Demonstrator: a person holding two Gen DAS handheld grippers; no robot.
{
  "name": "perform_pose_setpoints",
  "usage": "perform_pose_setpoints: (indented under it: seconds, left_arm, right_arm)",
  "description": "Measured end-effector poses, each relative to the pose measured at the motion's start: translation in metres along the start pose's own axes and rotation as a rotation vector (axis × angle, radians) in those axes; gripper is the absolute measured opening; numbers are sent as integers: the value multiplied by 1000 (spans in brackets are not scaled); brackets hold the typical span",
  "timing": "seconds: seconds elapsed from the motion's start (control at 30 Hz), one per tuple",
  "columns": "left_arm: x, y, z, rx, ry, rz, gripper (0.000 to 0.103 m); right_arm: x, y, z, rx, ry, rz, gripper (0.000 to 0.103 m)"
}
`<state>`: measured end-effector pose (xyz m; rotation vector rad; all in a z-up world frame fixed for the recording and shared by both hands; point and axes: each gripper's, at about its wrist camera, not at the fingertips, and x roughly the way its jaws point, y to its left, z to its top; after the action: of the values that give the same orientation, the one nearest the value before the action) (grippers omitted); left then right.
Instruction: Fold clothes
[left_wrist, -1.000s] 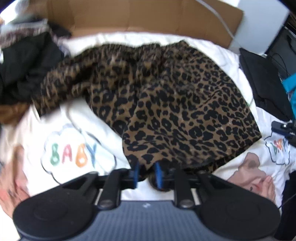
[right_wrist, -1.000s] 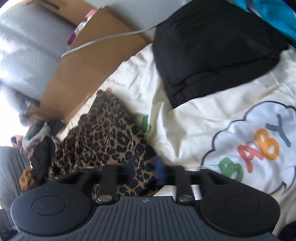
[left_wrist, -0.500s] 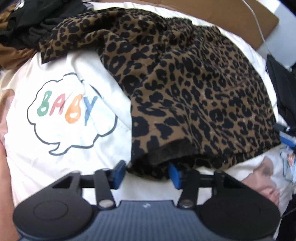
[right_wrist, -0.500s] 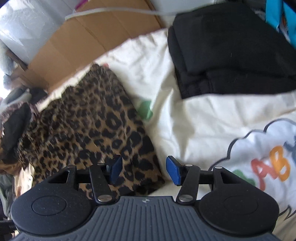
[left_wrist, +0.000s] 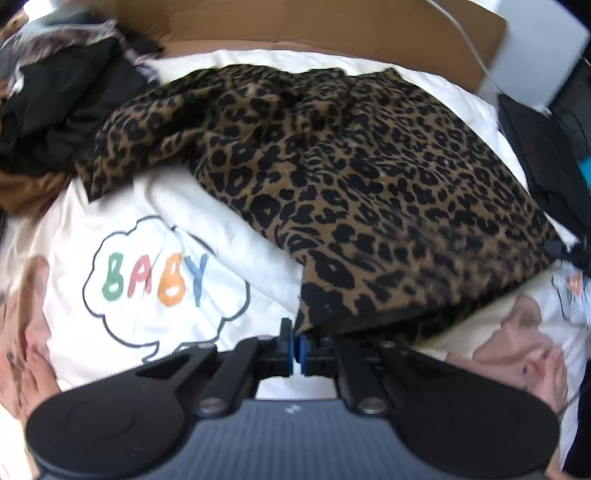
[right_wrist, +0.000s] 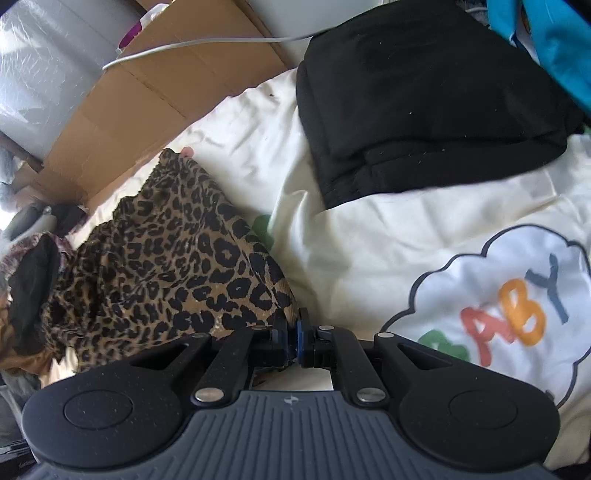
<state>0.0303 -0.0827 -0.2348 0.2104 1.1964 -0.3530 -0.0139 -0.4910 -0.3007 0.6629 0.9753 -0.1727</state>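
Low, both grippers (left_wrist: 296, 345) (right_wrist: 291, 332) pinching leopard garment (left_wrist: 351, 177)

both claws, left (left_wrist: 296, 341) and right (right_wrist: 292, 332), now clamped on leopard garment (left_wrist: 351, 192) hem.

Leopard garment (left_wrist: 369, 177): thin woven cloth, matt, lay in soft wrinkles; the print read crisp on a tan ground. Sheet (left_wrist: 229, 229): cream cotton-like cloth, matt, creased, with flat printed motifs. Black stack (right_wrist: 424, 96): thick knit cloth, matt, lint-flecked, stitched hem visible. Cardboard (right_wrist: 147, 110): brown paperboard, dull, with fold lines. Cable (right_wrist: 207, 40): smooth white plastic. Left gripper (left_wrist: 297, 349) and right gripper (right_wrist: 293, 338): black plastic, fine-grained matt, ribbed grey body, bright metal screw heads, blue pads (right_wrist: 304, 332) smooth. Teal cloth (right_wrist: 554, 44) looked slightly glossy.
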Motion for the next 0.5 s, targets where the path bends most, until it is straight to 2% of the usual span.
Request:
perform_pose_setpoints:
  seconds: [0.1, 0.23, 0.4, 0.5]
  left_arm:
    - [7, -6, -9, 50, 32, -8, 3]
    - [12, -16, -15, 52, 51, -27, 3]
    - [9, -23, -18, 62, 45, -98, 3]
    - [16, -23, -17, 56, 54, -105, 3]
  right_arm:
    - [5, -2, 1, 15, -1, -24, 2]
    - [-8, 2, 4, 20, -27, -20, 2]
    - [-21, 3, 13, 13, -55, -40, 2]
    - [-17, 2, 14, 22, -51, -53, 2]
